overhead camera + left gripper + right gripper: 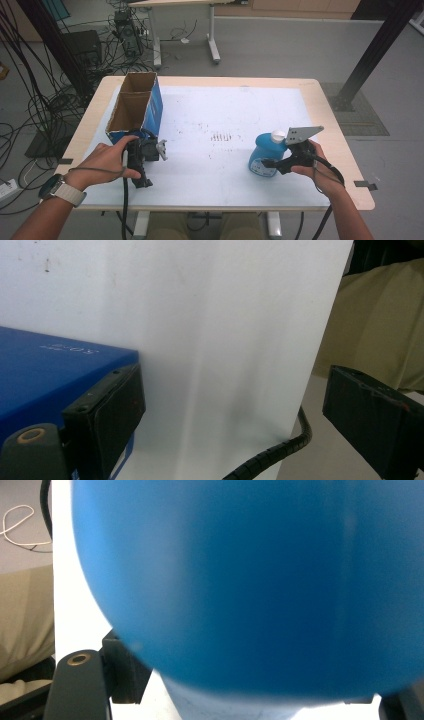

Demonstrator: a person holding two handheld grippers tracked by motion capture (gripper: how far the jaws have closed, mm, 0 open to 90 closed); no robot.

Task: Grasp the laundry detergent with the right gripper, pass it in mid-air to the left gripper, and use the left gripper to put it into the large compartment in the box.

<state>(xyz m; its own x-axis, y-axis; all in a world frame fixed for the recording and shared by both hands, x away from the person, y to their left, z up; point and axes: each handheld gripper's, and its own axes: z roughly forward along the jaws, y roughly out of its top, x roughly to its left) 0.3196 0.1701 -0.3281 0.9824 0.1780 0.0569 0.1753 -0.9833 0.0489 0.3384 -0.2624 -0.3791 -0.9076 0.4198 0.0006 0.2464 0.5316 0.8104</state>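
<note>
Jaws of the right gripper [270,163] straddle the blue bottle [264,152]; contact is unclear. Left gripper [145,167] jaws stand spread beside the blue box [150,107].

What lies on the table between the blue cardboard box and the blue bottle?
Nothing stands there. In the high view, the stretch between the blue cardboard box and the blue bottle is bare white table cover, marked by a few small dark specks.
</note>
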